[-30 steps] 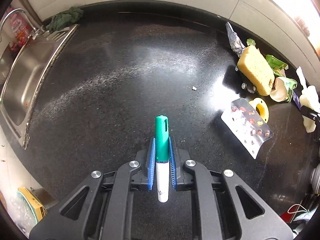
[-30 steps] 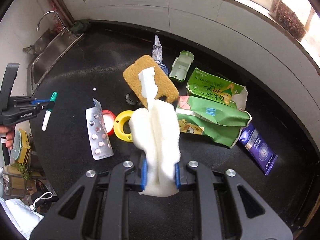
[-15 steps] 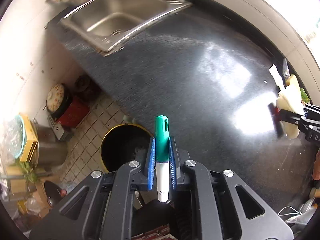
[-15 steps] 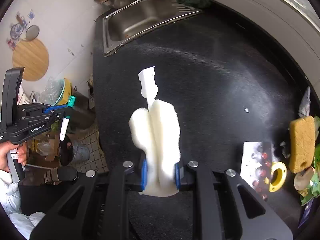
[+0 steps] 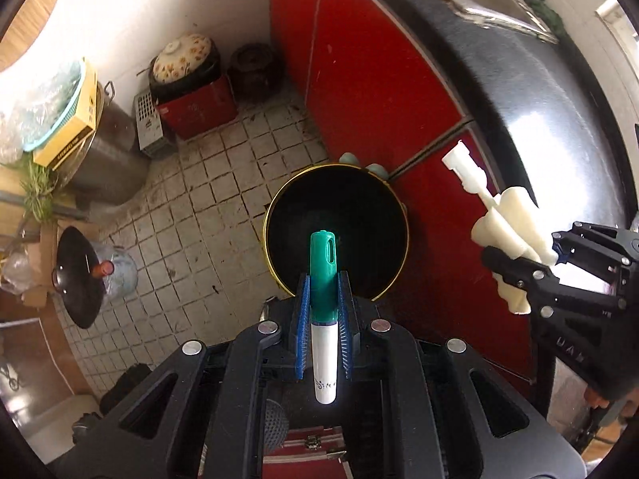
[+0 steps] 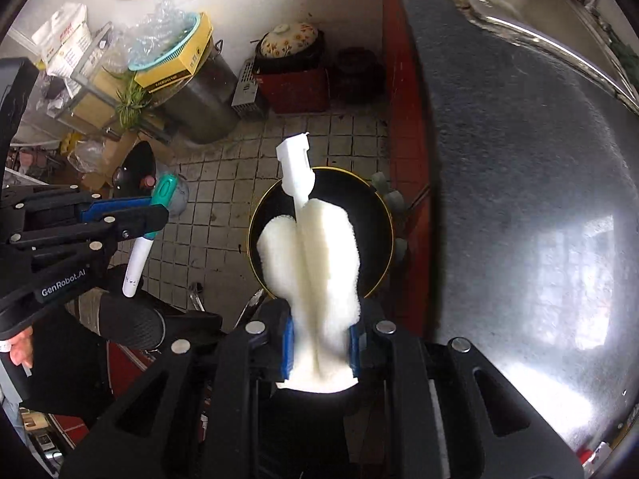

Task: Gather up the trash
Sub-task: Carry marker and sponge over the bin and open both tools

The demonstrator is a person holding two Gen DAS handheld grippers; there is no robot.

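My left gripper [image 5: 322, 279] is shut on a white marker with a green cap [image 5: 323, 279] and holds it above the round black trash bin with a yellow rim [image 5: 335, 199] on the floor. My right gripper [image 6: 321, 321] is shut on a white sponge brush head [image 6: 311, 247] with a plastic stem, held over the same bin [image 6: 375, 215]. The right gripper with the sponge [image 5: 507, 219] shows at the right of the left wrist view. The left gripper with the marker [image 6: 139, 239] shows at the left of the right wrist view.
The black counter [image 6: 519, 199] runs along the right, with the steel sink [image 5: 487, 4] at its far end and red cabinet doors [image 5: 359, 72] below. Pots, a red box [image 5: 195, 103], a steel drum [image 5: 108, 151] and a wok lid [image 5: 78, 275] stand on the tiled floor.
Both grippers have swung from over the counter to off its edge and now point down over the floor bin, each still holding its item.
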